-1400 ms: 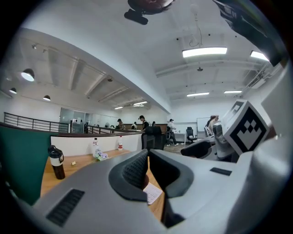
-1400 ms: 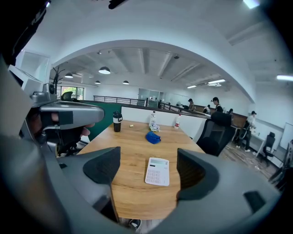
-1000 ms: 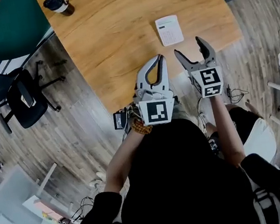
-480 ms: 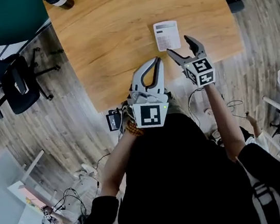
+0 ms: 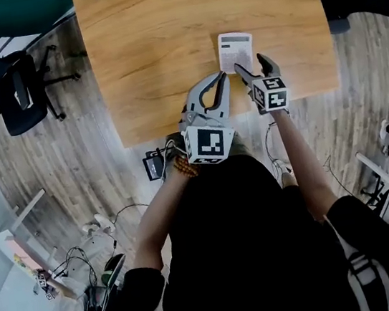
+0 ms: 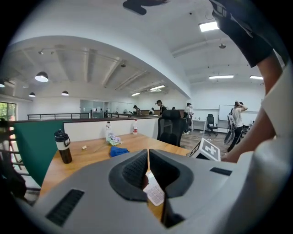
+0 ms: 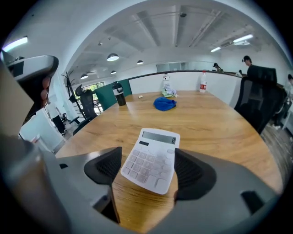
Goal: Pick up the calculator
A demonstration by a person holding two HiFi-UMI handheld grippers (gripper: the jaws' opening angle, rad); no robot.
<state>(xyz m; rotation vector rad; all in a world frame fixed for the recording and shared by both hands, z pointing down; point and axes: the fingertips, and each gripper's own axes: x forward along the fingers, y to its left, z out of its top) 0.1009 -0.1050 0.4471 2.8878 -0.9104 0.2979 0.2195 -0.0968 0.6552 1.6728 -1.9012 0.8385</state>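
My right claw (image 5: pixel 251 63) was the nearer one, and its jaws stood wide apart with nothing clamped. The white, flat plastic calculator (image 5: pixel 235 49) lay face up on the pale wooden worktop (image 5: pixel 151 56), close to the edge on my side and straight ahead of that claw. In the right gripper view the calculator (image 7: pixel 151 160) ran lengthwise away from my right claw (image 7: pixel 149 169), display end far, key end near, skewed a little to the right. Its near short end already sat between the two pads, so the jaws spanned its width, not its length. I saw bare worktop (image 7: pixel 215 123) between the left pad and the calculator's edge; the right pad looked just beside the other edge, though I could not tell whether it touched. I judged that a close across the width was what the pick called for.

My left claw (image 5: pixel 219 78) hung just to the left of it, jaws pressed together (image 6: pixel 148 160) on nothing.
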